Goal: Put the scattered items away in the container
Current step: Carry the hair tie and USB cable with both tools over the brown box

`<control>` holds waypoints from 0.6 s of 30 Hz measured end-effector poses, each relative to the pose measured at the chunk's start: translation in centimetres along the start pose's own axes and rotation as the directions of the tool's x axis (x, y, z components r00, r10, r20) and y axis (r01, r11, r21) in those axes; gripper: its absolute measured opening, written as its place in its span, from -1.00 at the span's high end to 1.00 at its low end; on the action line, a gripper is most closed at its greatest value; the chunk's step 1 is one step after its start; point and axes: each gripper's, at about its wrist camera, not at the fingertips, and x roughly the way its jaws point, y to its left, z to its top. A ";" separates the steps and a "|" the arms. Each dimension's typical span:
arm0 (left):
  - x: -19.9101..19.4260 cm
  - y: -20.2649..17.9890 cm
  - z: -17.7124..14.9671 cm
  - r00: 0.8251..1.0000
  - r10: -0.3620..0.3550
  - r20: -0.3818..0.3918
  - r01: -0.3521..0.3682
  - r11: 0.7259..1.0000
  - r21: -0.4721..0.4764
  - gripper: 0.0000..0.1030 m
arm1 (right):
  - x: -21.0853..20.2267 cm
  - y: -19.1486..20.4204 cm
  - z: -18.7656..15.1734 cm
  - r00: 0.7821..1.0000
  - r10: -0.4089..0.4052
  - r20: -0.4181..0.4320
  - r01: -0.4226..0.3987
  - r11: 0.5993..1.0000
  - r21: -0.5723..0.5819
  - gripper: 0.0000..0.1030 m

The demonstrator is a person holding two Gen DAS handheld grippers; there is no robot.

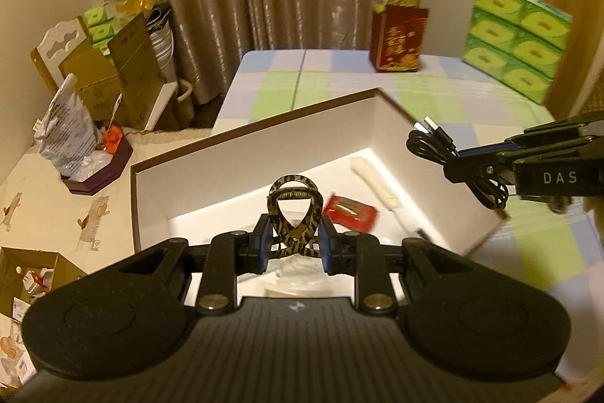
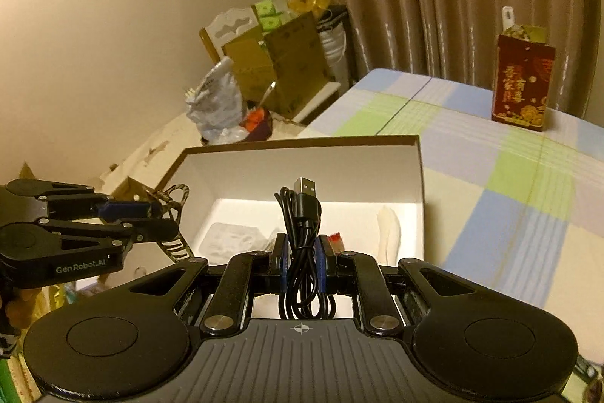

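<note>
A: Where do things stand?

B: Both hands are loaded. The left gripper [image 1: 293,244] is clamped on a patterned hair clip [image 1: 294,210], held up over the near part of the white box [image 1: 256,153]. The right gripper [image 2: 302,265] is squeezed tight on a bundled black cable [image 2: 302,237], with its plug sticking up, near the box's right-hand wall.

A: And the box itself?

B: It sits on the checked tablecloth [image 2: 509,176], lid off. A red packet [image 1: 349,214] and a pale, long thing [image 1: 372,182] already lie on its floor, so I'd say the tidying is partly done.

A: What could spoil it?

B: The cable hangs in loose loops below the pads. If it's let go while near the wall, a loop may catch on the rim and drape outside. The clip looks gripped by its narrow crossed end, so it might twist out early. Also the two grippers are close together over one box; releasing at once risks a knock
</note>
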 end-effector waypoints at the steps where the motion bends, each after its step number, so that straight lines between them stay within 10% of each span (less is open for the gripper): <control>1: 0.8 0.4 0.3 1.000 0.001 -0.009 -0.001 1.000 -0.001 0.60 | 0.9 -0.1 0.3 1.000 -0.001 -0.014 0.001 1.000 0.005 0.78; 18: 11.6 3.0 3.2 0.992 -0.058 -0.113 0.063 0.997 0.043 0.60 | 11.2 -3.0 2.1 0.983 -0.085 -0.161 0.094 0.994 0.049 0.78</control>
